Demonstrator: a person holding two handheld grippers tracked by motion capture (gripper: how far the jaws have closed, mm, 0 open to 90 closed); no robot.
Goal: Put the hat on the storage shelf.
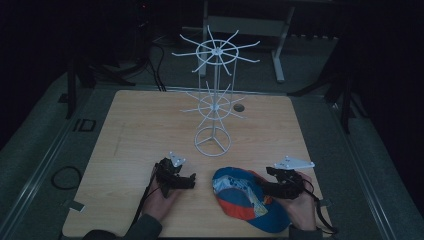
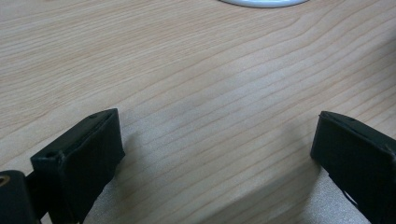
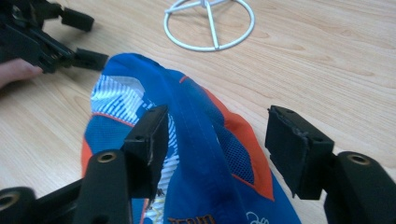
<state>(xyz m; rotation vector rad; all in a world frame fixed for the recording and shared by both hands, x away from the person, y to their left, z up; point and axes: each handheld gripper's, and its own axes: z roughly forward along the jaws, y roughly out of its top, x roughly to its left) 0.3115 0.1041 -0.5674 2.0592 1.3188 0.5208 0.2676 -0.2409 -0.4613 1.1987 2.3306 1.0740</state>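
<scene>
Dim high view; cap [image 1: 247,199] lettering cut off, unreadable. Blue cap, orange trim, white stripes, crumpled on desk [image 1: 130,130] near front edge. Right tongs [image 3: 217,140] open astride its crown, not pinching. Left tongs [image 2: 217,154] open over bare wood. Rack [image 1: 214,95] behind.

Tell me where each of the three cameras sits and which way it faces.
High view: above the person's side, looking forward and down on the table, white rack and cap; both hands and forearms show.
Left gripper view: rides the left tool, facing bare tabletop between open jaws.
Right gripper view: rides the right tool, facing the cap between open jaws.
Shared: both gripper views show the rack's ring base.
</scene>
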